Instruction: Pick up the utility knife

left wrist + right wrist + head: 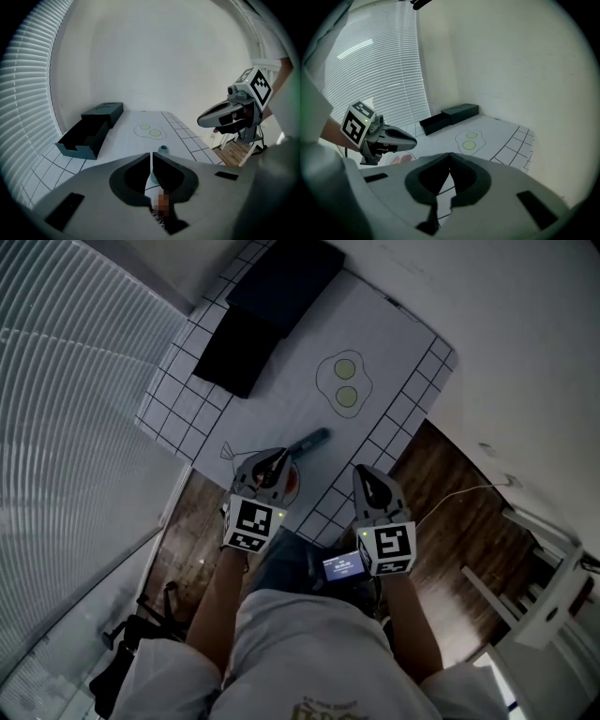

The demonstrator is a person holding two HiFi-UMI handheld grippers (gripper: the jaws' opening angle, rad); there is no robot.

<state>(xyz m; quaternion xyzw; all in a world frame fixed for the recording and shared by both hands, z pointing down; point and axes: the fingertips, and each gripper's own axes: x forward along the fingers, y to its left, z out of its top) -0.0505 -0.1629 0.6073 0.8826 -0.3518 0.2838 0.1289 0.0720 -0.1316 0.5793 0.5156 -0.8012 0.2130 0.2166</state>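
Note:
The utility knife, teal-grey, lies on the white gridded mat near the table's front edge. My left gripper hovers just in front of its near end with the jaws shut and empty. In the left gripper view the knife's teal end shows just past the closed tips. My right gripper hangs to the right over the mat's edge, also shut with nothing in it. Each gripper shows in the other's view: the left gripper and the right gripper.
An open black box sits at the mat's far end. A drawn outline with two green circles lies mid-mat. An orange-red patch shows under the left gripper. Window blinds are on the left, wooden floor and white furniture on the right.

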